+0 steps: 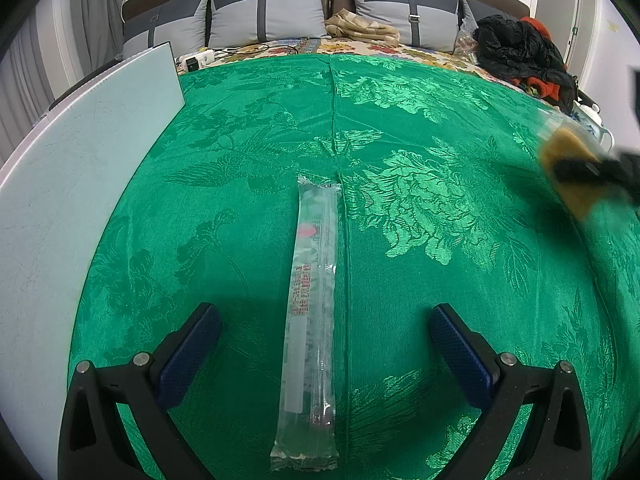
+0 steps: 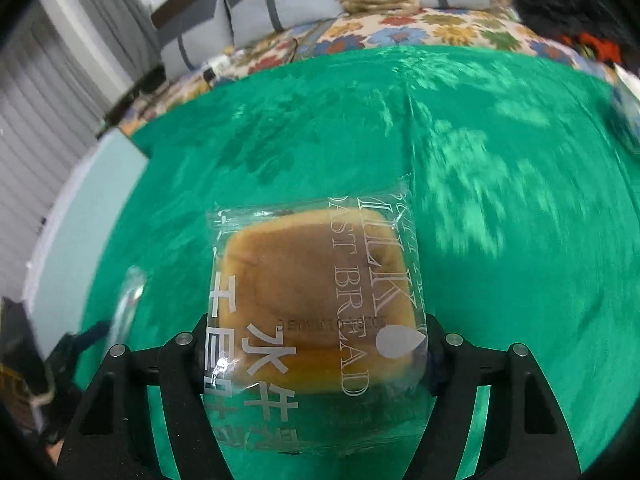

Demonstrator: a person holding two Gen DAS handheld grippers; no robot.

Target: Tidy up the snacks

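A long clear stick-shaped snack packet [image 1: 310, 320] lies lengthwise on the green floral cloth [image 1: 420, 208]. My left gripper [image 1: 325, 340] is open just above it, one finger on each side, not touching. My right gripper [image 2: 316, 344] is shut on a clear-wrapped milk toast bread [image 2: 316, 304] and holds it above the cloth [image 2: 480, 184]; in the left wrist view it shows blurred at the far right [image 1: 576, 168]. The stick packet shows blurred at the left in the right wrist view [image 2: 128, 300].
A pale blue-grey board [image 1: 80, 168] lies along the cloth's left edge. Behind the cloth is a flowered sheet with grey pillows [image 1: 264, 12], a power strip [image 1: 196, 60], a beige cloth [image 1: 360, 28] and a heap of black and red clothes [image 1: 524, 52].
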